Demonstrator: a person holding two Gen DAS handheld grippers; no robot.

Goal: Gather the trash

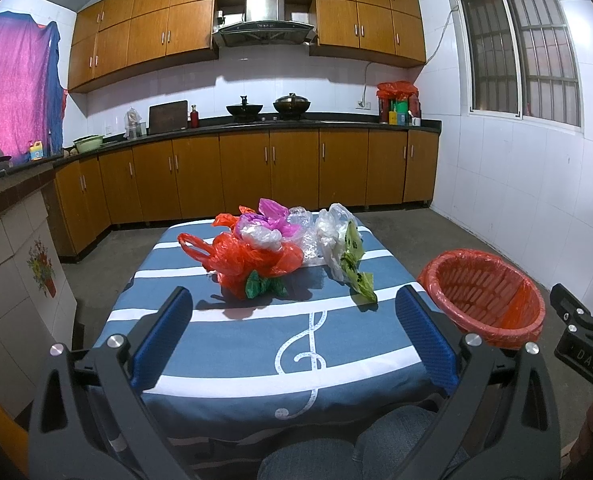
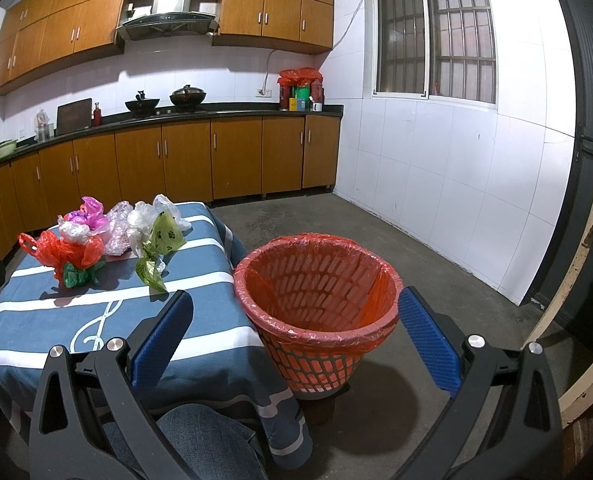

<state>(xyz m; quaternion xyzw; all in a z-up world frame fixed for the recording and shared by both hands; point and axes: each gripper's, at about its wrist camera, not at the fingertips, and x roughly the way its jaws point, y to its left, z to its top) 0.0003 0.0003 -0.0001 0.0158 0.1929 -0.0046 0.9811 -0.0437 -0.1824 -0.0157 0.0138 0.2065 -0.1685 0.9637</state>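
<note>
Crumpled plastic bags lie in a heap on the far half of a blue-and-white striped table [image 1: 256, 344] [image 2: 200, 332]: a red bag [image 1: 248, 258] [image 2: 66, 252], a pink bag [image 1: 270, 212] [image 2: 92, 210], clear and white bags [image 1: 330, 236] [image 2: 142, 220], and a light green bag [image 1: 354, 260] [image 2: 162, 240]. A red-lined waste basket [image 1: 482, 298] [image 2: 316, 304] stands on the floor to the right of the table. My left gripper [image 1: 296, 312] hovers open over the near table edge, short of the heap. My right gripper [image 2: 296, 316] is open, nothing in it, with the basket seen between its fingers.
A person's knees in jeans [image 1: 376, 448] sit under the near table edge. Wooden cabinets and a counter [image 1: 256, 128] with woks run along the back wall. Bare concrete floor [image 2: 436, 264] lies right of the basket. A worn wooden table [image 2: 592, 280] stands at far right.
</note>
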